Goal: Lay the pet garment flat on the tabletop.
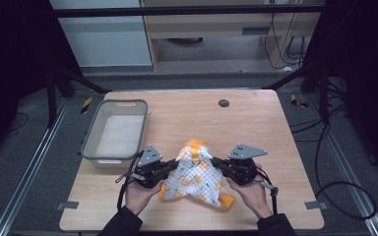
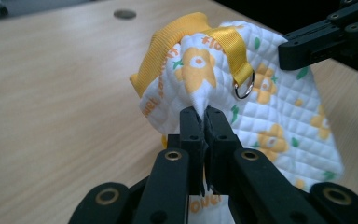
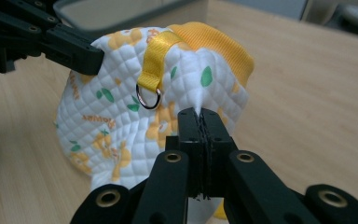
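Both claws (image 2: pixel 199 114) (image 3: pixel 201 116) clamped on quilted bib (image 1: pixel 195 178) (fabric pinched).

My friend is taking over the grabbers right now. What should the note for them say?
Left gripper: shut, pinching a fold of the quilted flower cloth.
Right gripper: shut, pinching the same cloth on its other side.
The cloth hangs bunched between them near the front of the table; its yellow strap with a metal ring is on top.
The grey bin stands at the left, apart from the cloth.
Done: both grips taken.
Left: probably spreading or folding the cloth, perhaps binning it.
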Action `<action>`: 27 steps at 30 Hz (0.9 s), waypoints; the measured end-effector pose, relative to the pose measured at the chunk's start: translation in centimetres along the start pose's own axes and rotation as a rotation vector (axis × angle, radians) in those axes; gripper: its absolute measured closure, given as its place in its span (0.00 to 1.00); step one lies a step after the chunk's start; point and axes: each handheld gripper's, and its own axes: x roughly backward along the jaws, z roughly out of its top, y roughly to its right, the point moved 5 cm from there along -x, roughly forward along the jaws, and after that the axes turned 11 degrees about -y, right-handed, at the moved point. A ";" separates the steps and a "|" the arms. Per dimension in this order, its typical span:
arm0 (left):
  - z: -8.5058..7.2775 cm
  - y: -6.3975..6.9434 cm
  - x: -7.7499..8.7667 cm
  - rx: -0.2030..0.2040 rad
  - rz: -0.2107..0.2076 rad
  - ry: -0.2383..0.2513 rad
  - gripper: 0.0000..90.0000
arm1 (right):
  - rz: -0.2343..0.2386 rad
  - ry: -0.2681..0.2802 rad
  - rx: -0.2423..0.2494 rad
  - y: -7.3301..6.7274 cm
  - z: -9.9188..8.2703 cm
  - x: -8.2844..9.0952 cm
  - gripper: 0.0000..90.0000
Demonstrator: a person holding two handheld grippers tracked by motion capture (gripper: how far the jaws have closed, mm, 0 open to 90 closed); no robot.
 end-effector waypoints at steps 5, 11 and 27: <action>2.7 -0.1 0.4 -0.029 0.050 0.067 0.97 | -0.082 0.101 -0.002 0.4 2.0 1.5 0.98; 6.0 -3.5 -3.0 0.099 0.145 0.136 0.84 | -0.266 0.156 -0.058 4.0 3.6 -1.0 0.93; 1.0 -5.8 -0.5 0.079 0.198 0.018 0.37 | -0.308 0.038 -0.059 6.9 0.1 1.2 0.56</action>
